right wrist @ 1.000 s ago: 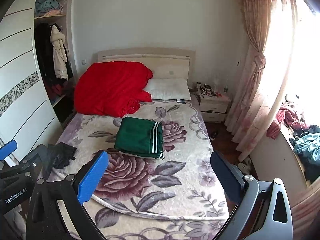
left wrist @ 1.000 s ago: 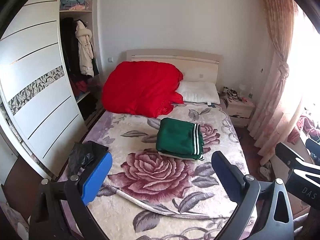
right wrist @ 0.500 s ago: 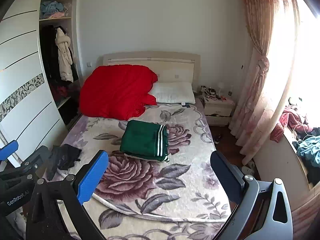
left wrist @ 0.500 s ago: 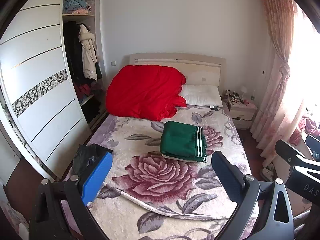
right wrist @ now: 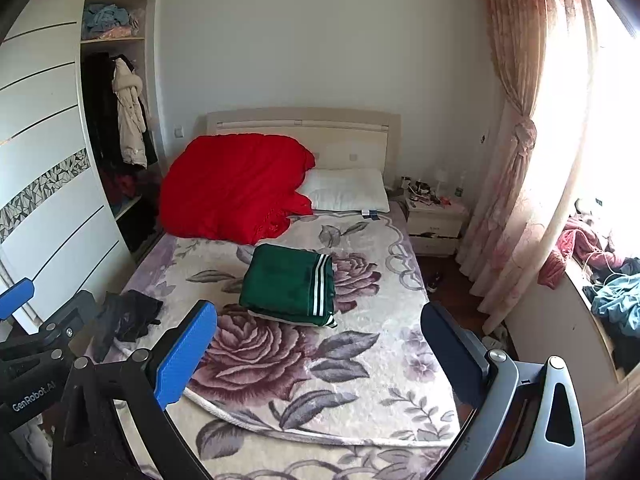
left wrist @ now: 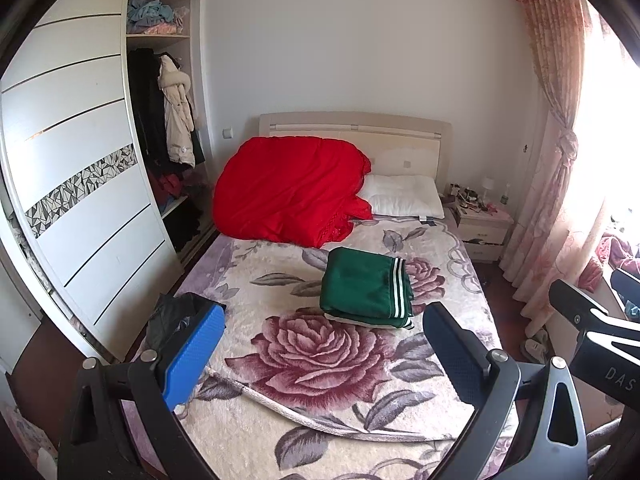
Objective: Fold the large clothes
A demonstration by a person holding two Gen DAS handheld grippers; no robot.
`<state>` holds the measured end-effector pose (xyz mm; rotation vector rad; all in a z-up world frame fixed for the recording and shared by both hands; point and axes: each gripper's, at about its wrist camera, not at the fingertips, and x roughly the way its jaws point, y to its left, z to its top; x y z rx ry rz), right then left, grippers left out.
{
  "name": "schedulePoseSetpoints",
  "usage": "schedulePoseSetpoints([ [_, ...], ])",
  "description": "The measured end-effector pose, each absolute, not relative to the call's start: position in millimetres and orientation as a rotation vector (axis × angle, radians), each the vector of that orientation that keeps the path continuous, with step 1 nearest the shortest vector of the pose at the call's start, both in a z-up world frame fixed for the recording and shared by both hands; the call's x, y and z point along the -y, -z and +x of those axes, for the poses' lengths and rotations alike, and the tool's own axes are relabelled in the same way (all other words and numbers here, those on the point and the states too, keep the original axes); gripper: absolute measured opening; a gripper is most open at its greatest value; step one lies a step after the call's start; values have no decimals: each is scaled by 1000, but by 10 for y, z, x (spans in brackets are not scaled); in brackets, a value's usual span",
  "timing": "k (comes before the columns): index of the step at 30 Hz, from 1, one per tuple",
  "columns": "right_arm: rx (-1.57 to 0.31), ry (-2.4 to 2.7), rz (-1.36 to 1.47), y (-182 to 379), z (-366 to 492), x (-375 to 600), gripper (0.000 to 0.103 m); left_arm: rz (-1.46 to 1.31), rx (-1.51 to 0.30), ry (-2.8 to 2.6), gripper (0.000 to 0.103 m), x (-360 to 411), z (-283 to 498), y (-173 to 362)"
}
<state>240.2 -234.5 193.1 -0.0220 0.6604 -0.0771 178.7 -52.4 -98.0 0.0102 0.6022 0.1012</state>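
Observation:
A folded green garment with white stripes (left wrist: 366, 288) lies in the middle of the bed, on the floral blanket (left wrist: 320, 360); it also shows in the right wrist view (right wrist: 290, 290). A crumpled black garment (right wrist: 128, 316) lies at the bed's left edge, partly hidden behind a finger in the left wrist view (left wrist: 172, 316). My left gripper (left wrist: 320, 354) is open and empty, well short of the green garment. My right gripper (right wrist: 318, 354) is open and empty, held back over the foot of the bed.
A red duvet (left wrist: 288, 192) and white pillow (left wrist: 404, 200) lie at the headboard. A wardrobe (left wrist: 88, 184) with hanging clothes stands left. A nightstand (left wrist: 482, 228), pink curtain (right wrist: 516, 160) and clothes pile (right wrist: 608, 280) are right.
Both grippers have pulled back and tilted up, so the bed sits lower and farther in both views. Both stay open and empty; the clothes have not moved.

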Motion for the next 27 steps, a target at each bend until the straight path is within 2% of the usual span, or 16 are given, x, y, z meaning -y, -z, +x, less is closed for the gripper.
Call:
schedulePoseSetpoints([
  [27,-660,76,-25,-1968,2419,2353,103,6,-586,-94,102,547,1729,873],
])
